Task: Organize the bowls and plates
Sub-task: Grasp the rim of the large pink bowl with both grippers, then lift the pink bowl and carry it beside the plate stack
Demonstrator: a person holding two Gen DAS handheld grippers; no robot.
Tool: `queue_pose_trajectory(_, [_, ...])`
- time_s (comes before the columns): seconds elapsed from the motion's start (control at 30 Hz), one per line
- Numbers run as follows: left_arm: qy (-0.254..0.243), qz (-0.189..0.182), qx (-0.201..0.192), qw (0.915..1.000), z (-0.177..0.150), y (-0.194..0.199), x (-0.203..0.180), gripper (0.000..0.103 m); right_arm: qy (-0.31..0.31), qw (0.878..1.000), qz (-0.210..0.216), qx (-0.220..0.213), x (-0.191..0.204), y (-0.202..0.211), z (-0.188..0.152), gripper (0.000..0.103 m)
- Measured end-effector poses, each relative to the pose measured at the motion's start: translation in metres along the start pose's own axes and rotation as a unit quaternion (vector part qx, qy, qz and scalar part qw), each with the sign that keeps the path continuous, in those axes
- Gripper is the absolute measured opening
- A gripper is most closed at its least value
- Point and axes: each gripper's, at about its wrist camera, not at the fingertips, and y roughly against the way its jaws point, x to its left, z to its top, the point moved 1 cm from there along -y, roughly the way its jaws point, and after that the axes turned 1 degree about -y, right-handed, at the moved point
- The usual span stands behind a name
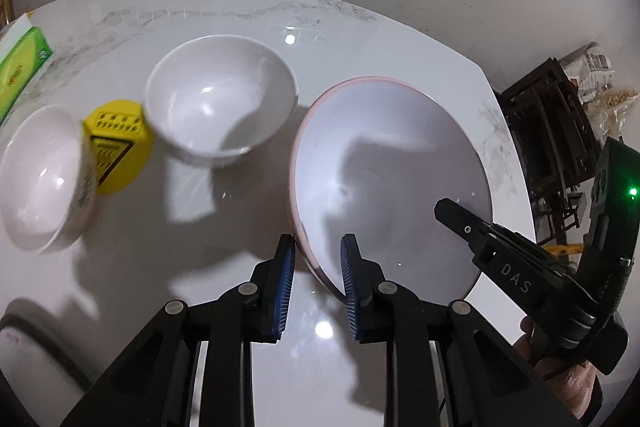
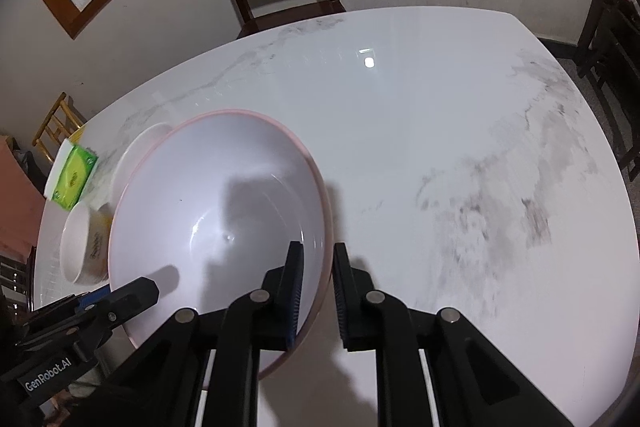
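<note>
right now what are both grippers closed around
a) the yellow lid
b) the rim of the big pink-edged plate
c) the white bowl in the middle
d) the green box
b: the left gripper straddles one side of the pink-edged plate's rim, and the right gripper straddles the opposite side; the white bowl, yellow lid and green box sit untouched.

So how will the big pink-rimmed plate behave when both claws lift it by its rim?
The plate looks stiff and glossy, so it may slip between the pads. It seems wide, so two rim grips should limit tipping. It looks like ceramic or melamine; a drop onto the table could chip it.
</note>
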Motion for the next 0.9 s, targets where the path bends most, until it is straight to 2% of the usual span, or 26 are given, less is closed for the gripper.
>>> queue_pose_trajectory(0.43, [-0.004, 0.015, 0.002, 0.9999, -0.077, 0.058, 0.022, 0.020, 0.019, 1.000, 0.020, 0.010, 0.038, 0.046, -0.084, 0.016])
queue_pose_trajectory(0.7, [0.005, 0.027, 0.001, 0.9996, -0.126, 0.080, 0.046, 0.020, 0.039, 0.998, 0.032, 0.035, 0.063, 0.047, -0.134, 0.016])
queue_pose_trajectory(0.9, [0.018, 0.029, 0.007, 0.9994, -0.151, 0.082, 0.062, 0.020, 0.045, 0.997, 0.035, 0.042, 0.070, 0.045, -0.150, 0.017])
